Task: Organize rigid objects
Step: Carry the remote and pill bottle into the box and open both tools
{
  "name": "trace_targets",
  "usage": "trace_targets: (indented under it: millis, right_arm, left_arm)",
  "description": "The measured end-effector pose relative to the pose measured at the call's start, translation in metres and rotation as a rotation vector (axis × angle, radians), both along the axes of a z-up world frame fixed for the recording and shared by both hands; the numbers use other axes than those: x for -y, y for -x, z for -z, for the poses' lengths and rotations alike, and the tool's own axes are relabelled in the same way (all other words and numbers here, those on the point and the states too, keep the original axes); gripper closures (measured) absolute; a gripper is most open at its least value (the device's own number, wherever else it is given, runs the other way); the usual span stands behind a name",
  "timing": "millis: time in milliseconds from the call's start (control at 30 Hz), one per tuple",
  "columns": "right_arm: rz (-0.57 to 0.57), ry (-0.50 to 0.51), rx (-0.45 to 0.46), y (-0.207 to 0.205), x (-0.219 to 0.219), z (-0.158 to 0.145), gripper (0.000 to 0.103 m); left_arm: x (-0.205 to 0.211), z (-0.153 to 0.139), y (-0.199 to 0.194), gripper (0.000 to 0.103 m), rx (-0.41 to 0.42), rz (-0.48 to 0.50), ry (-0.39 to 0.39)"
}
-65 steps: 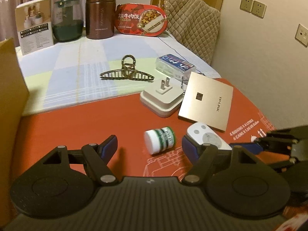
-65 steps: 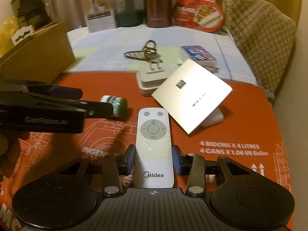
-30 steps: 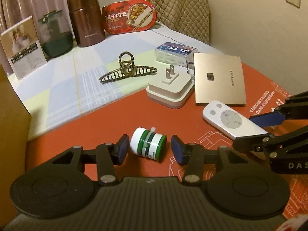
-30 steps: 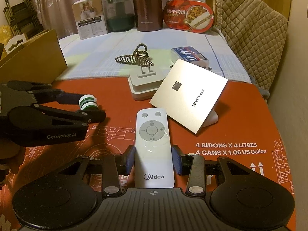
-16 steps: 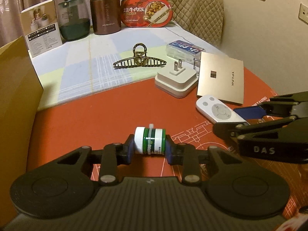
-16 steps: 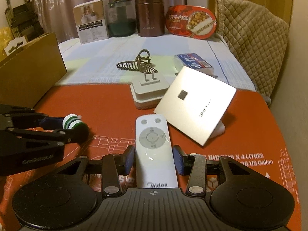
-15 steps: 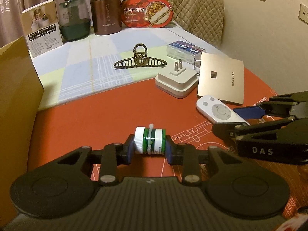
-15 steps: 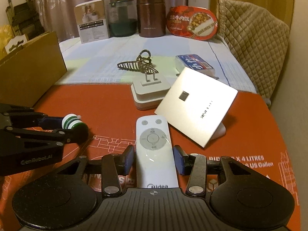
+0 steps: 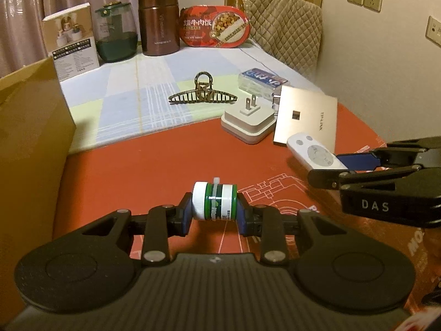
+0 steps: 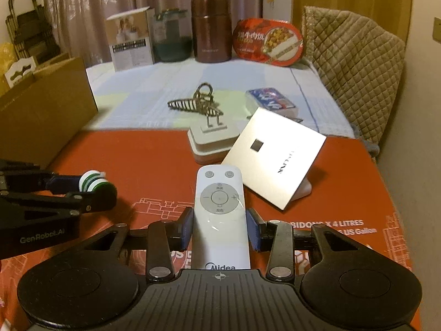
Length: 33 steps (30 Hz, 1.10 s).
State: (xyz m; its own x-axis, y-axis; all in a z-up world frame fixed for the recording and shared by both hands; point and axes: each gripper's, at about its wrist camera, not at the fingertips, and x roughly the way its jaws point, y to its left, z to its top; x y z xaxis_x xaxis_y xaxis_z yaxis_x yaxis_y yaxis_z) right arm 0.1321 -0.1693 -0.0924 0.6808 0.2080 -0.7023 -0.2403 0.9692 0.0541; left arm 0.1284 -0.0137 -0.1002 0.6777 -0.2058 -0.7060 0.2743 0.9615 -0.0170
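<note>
While both tools sit low over the orange-red printed mat [image 9: 154, 160], each has something clamped; the left gripper [image 9: 214, 215] has its 2 blue pads pressed on the ends of a small green-and-white plastic bottle with a white ribbed cap [image 9: 215, 205], held sideways with the cap to the left; whether the bottle touches the mat, I cannot tell; the right gripper [image 10: 220, 224] is closed on the sides of a slim white Midea remote control [image 10: 220, 207], button end pointing away from the camera.

Beyond the remote: a flat gold square TP-Link router [image 10: 273, 162], tilted, its near edge just past the remote's tip; a white square plug adapter with 2 prongs up [image 9: 248, 122] just left of the router at the mat's far edge; a bronze-coloured metal claw hair clip [image 9: 203, 95] on the pale checked cloth [image 9: 154, 82] behind it; a clear box with a blue-and-white label [image 9: 260, 81] behind the router.

Left side: a brown cardboard box [image 9: 30, 127]; far end of the cloth: a white printed carton [image 9: 71, 41], a dark green glass jar [image 9: 115, 37], a brown metal flask [image 9: 159, 22], a red oval food tray [image 9: 215, 26]; a quilted beige cushion [image 9: 284, 27] at the right.
</note>
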Motion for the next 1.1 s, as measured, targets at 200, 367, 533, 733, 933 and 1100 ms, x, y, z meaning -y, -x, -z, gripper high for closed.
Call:
trace_targets:
  millis: [200,367,533,733,933,1100]
  right_arm:
    - [0.028,-0.05,-0.013,0.032,-0.004,-0.023,0.066]
    - [0.029,-0.079,0.009,0.056,-0.013,-0.052,0.066]
    - [0.007,-0.1,0.038,0.073,-0.026,-0.082,0.066]
    - [-0.032,-0.118,0.062,0.089,-0.046,-0.11,0.066]
    - [-0.08,-0.132,0.07,0.101,-0.066,-0.127,0.066]
    - [-0.118,-0.135,0.075,0.108,-0.084,-0.135,0.066]
  left_arm:
    - [-0.006,-0.029,0.026,0.076,0.016,-0.028,0.017]
    - [-0.017,-0.058,0.049,0.076,0.036,-0.058,0.03]
    - [-0.03,-0.087,0.067,0.076,0.052,-0.085,0.029]
    - [-0.047,-0.114,0.087,0.076,0.078,-0.111,0.019]
    - [-0.065,-0.133,0.107,0.076,0.099,-0.142,0.015]
    - [-0.084,-0.145,0.12,0.076,0.114,-0.169,0.02]
